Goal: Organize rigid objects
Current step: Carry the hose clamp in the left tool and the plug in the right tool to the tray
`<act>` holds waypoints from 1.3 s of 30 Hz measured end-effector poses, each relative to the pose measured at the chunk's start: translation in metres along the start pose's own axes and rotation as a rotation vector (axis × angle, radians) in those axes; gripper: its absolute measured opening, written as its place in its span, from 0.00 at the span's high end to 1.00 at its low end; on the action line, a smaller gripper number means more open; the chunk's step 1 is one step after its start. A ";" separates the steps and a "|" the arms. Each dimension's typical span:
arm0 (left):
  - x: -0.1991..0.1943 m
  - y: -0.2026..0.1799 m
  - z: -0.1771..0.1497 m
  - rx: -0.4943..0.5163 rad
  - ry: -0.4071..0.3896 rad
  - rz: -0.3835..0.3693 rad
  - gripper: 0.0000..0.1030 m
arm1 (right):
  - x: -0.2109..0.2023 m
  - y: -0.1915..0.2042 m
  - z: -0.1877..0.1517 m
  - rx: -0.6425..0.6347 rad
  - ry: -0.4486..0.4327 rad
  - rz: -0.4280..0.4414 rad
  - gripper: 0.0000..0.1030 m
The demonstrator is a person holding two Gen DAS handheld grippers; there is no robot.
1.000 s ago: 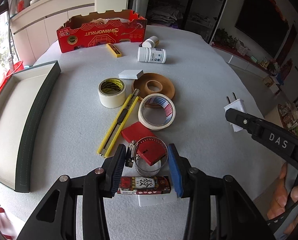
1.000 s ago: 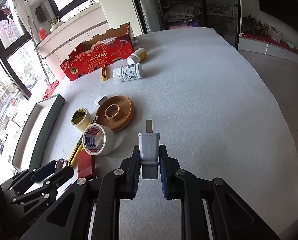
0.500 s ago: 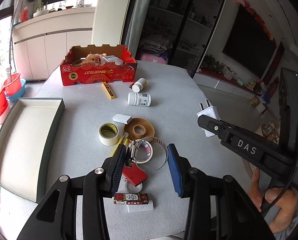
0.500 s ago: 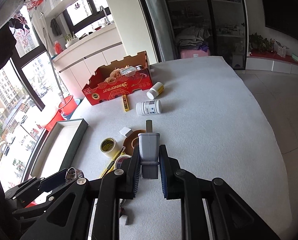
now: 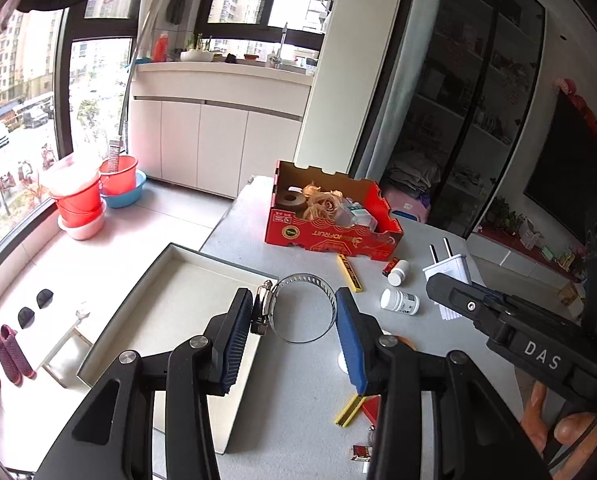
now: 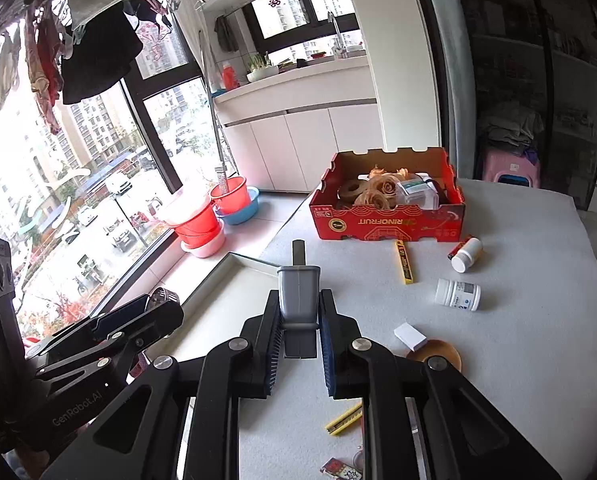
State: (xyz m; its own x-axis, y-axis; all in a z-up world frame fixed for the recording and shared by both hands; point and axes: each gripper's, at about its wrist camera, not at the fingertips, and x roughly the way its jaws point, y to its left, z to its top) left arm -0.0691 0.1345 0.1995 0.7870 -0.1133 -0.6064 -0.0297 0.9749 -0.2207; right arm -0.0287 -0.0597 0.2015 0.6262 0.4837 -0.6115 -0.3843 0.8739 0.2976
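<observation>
1. My left claw [image 5: 294,312] is clenched on a metal hose clamp [image 5: 304,308]; the blue pads press its two sides and the screw housing sits against the left pad.
2. My right claw [image 6: 298,324] is clenched tight on a white plug adapter [image 6: 298,292], prongs pointing away from the camera. In the left wrist view the same adapter [image 5: 448,266] shows at the tip of the right claw.
3. Change noted: a second ago both claws were low over the clutter at the near edge of the table [image 5: 298,420]. Both have since lifted and swung toward the far left, each with its load clear of the surface. The utility knife [image 5: 348,406] and red pieces now lie below and behind.
4. The open shallow tray [image 5: 178,312] now sits just ahead of and beneath the left claw; in the right wrist view its corner [image 6: 250,264] lies just beyond the adapter.
5. Judgement: pickup is complete for both items and this is the carry phase. The tray appears the likely destination, though the red cardboard box [image 6: 386,220] beyond it, already holding oddments, cannot be ruled out.
6. Still unsorted on the table: two white bottles [image 6: 456,294], a yellow bar [image 6: 404,266], a small white block [image 6: 409,337].
</observation>
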 end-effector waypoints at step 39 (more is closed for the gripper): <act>0.159 0.134 -0.063 -0.154 0.253 0.375 0.56 | 0.217 0.055 -0.031 -0.074 0.384 0.072 0.82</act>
State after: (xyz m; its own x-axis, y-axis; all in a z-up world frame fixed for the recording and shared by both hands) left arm 0.0132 0.2357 0.0258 0.5305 0.1790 -0.8286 -0.3885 0.9201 -0.0500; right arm 0.0649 0.0916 0.0620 0.3015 0.4781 -0.8249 -0.4746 0.8256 0.3050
